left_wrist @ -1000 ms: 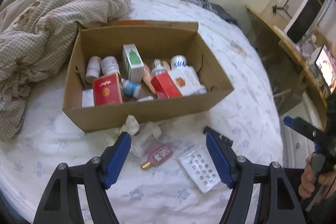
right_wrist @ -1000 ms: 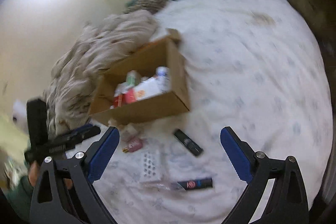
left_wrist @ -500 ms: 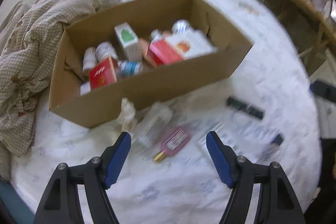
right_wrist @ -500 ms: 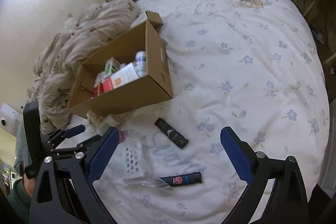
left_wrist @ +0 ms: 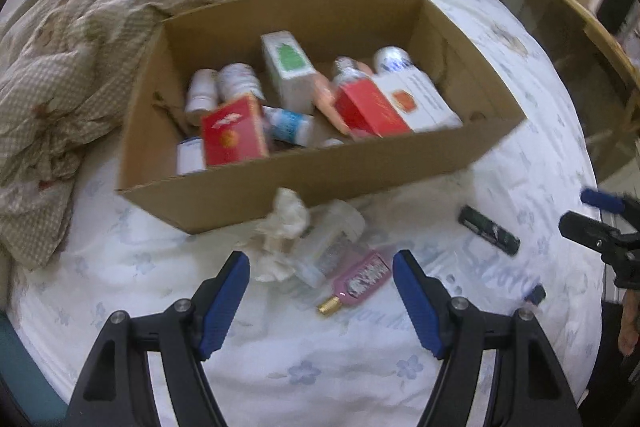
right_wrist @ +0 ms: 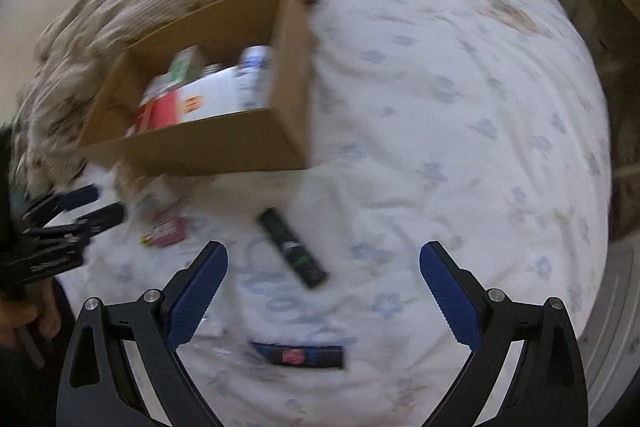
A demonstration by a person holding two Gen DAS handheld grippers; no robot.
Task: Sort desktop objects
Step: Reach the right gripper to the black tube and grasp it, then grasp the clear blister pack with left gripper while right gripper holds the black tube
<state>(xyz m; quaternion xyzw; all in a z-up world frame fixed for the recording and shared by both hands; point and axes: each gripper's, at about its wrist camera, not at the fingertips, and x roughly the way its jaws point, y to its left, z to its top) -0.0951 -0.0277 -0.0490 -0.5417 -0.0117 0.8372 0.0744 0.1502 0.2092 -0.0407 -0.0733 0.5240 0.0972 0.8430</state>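
Observation:
An open cardboard box [left_wrist: 280, 183] [right_wrist: 192, 147] sits on the bed, holding several small bottles and red and white cartons. In front of it lie a crumpled tissue [left_wrist: 286, 223], a clear plastic bottle [left_wrist: 332, 239] and a pink bottle with a gold cap [left_wrist: 358, 281] [right_wrist: 166, 231]. A black-green tube [left_wrist: 489, 230] [right_wrist: 294, 247] lies to the right, and a dark flat packet [right_wrist: 298, 355] nearer. My left gripper [left_wrist: 321, 275] is open just short of the pink bottle. My right gripper [right_wrist: 323, 267] is open over the black-green tube.
A checked quilt [left_wrist: 80, 47] is bunched up left of the box. The white flowered sheet [right_wrist: 460, 107] spreads to the right. A wooden desk [left_wrist: 600, 39] stands past the bed's right edge. A hand [right_wrist: 24, 315] holds the left gripper at the left.
Both views are blurred by motion. My left gripper has drawn closer to the box and the items before it. My right gripper has moved in lower over the black-green tube.

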